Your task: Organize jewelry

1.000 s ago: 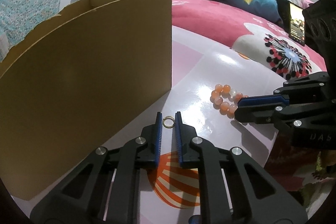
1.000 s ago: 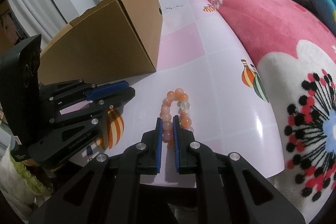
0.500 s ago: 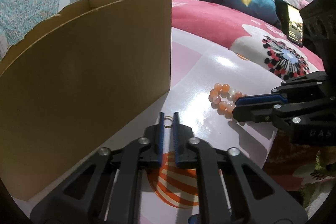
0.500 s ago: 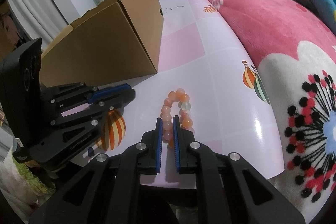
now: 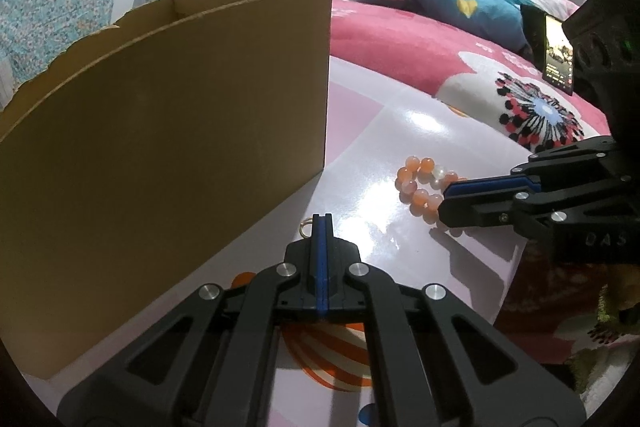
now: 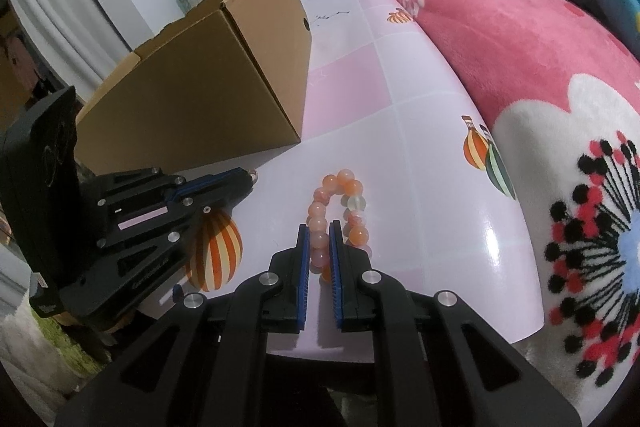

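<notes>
L gripper (image 5: pixel 322 227) is clamped fully shut, blue pads meeting, w/ a small gold ring (image 5: pixel 305 227) poking out just left of the tips. Looks pinched at its edge, but most of the ring is hidden behind the fingers, so can't confirm how much metal is really between the pads. R gripper (image 6: pixel 320 239) is nearly closed on the bracelet (image 6: pixel 340 205), squeezing one strand of orange beads near the bench's (image 6: pixel 432 147) front edge; the rest of the loop lies ahead of the tips, running away from the gripper, one clear bead on its right side.

Key relation now: the box (image 5: pixel 160 115) stands right beside the L gripper, on its left, near wall rising well above the ring, open top up high. So the ring has to go up and left over that wall. L hand is clearly the nearer one to the box; R gripper sits further right w/ the bracelet, box off to its upper left in the right wrist view.

Hard to see: inside of the box, not visible from either cam, so no idea what's in there or if it has compartments. Bracelet's near end is covered by the R fingers. Bench edge on the right butts against a pink blanket (image 6: pixel 500 39).
</notes>
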`<state>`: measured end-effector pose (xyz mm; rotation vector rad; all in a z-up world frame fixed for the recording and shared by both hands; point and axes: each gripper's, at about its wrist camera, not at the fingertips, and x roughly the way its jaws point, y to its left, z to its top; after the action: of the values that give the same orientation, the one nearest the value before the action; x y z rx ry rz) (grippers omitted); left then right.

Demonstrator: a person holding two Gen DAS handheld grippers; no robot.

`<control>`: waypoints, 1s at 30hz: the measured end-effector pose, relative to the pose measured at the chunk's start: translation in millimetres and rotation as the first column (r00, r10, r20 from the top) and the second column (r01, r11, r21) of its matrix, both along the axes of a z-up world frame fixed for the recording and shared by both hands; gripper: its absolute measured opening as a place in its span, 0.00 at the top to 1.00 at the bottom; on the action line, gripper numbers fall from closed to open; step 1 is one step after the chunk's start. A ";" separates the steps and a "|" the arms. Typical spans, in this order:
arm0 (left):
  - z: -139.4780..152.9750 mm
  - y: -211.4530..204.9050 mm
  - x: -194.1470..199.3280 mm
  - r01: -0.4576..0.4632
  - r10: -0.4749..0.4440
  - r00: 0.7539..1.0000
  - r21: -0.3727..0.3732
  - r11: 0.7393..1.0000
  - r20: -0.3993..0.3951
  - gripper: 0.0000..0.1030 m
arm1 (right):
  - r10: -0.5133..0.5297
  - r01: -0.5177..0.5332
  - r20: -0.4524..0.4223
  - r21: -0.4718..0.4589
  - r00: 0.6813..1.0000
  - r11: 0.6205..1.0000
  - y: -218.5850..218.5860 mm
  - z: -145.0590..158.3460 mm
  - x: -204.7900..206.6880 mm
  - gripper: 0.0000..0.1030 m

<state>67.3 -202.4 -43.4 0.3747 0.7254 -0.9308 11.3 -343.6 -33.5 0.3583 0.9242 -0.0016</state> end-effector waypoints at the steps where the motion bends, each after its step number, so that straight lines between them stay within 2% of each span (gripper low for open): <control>1: 1.6 1.8 -0.3 -0.001 0.001 1.000 -0.009 1.000 0.002 1.00 | 0.000 0.000 0.000 0.003 1.000 1.000 -0.5 -0.1 -0.1 0.90; 6: 13.1 15.1 -0.4 -0.024 0.024 1.000 -0.047 0.999 -0.003 1.00 | -0.004 0.003 0.019 0.055 1.000 0.998 -4.3 2.0 -3.8 0.91; 12: 28.7 33.6 -2.4 -0.052 0.050 0.999 -0.097 0.994 -0.020 1.00 | -0.016 0.005 0.053 0.202 0.998 0.979 -16.2 5.1 -6.5 0.91; 14: 28.8 32.8 -2.4 -0.053 0.052 0.998 -0.095 0.994 -0.019 1.00 | -0.014 0.002 0.060 0.186 0.998 0.982 -15.5 6.4 -4.9 0.91; 17: 23.2 25.5 4.5 -0.047 0.042 0.997 -0.075 0.996 -0.067 1.00 | -0.008 0.001 0.041 0.166 0.999 0.986 -12.8 4.6 -0.3 0.91; 18: 21.5 22.5 6.1 -0.044 0.039 0.997 -0.070 0.997 -0.070 0.96 | -0.006 0.000 0.035 0.167 0.999 0.986 -12.5 3.8 0.3 0.90; 19: 19.4 19.6 7.8 -0.039 0.034 0.997 -0.061 0.997 -0.075 0.83 | -0.005 0.000 0.029 0.160 1.000 0.987 -11.2 3.0 1.3 0.90; 21: 15.1 17.0 9.4 -0.039 0.035 0.997 -0.051 0.998 -0.075 0.69 | 0.001 -0.003 0.019 0.136 1.000 0.991 -8.0 2.5 1.5 0.90; 24: 9.4 10.4 10.9 -0.024 0.022 0.997 -0.030 0.999 -0.078 0.64 | 0.019 -0.019 -0.006 0.095 1.000 0.995 -2.3 0.6 2.7 0.90; 27: 7.2 7.3 10.7 -0.021 0.021 0.998 -0.006 1.000 -0.065 0.64 | 0.058 -0.057 -0.019 0.059 0.998 0.997 3.9 0.7 4.2 0.88; 30: 9.4 8.3 9.9 -0.030 0.029 0.998 -0.010 1.000 -0.056 0.64 | 0.100 -0.099 -0.028 0.041 0.995 0.994 10.2 0.5 6.9 0.75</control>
<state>77.3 -194.1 -34.0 0.3286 0.7744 -0.9199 18.2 -333.4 -33.0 0.3496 0.9718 0.1035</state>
